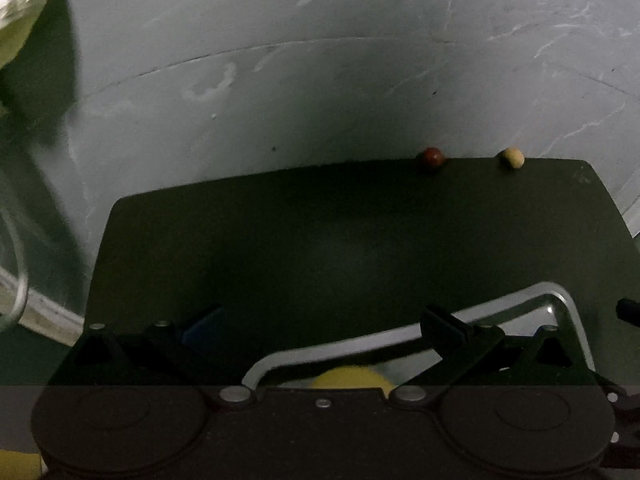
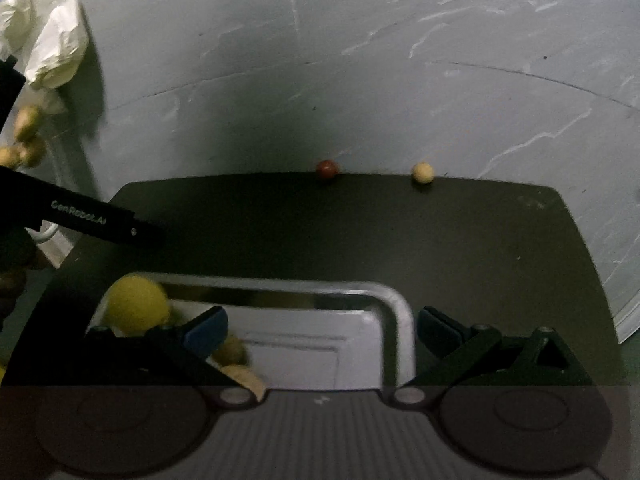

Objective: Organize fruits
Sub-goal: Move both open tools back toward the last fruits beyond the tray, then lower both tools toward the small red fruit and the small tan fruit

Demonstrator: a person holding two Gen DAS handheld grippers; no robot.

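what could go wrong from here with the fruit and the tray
The small red round fruit and the small pale beige round fruit sit right at the dark mat's far edge; a nudge could roll them off. The yellow round fruit sits by the shiny metal tray's rim and might roll out.

Left gripper [image 1: 320, 320] over a dark table [image 1: 320, 240] and a metal tray [image 1: 560, 300]

The gripper's two fingers stand wide apart with nothing between them, the left one blue-padded. Under them lies the tray's rounded far rim, and a yellow fruit [image 1: 352, 378] shows inside it, partly hidden by the gripper body. At the table's far edge sit a small dark red ball [image 1: 431, 158] and, to its right, a small pale ball [image 1: 512, 157], apart from each other. Behind is a grey scuffed wall [image 1: 320, 60].
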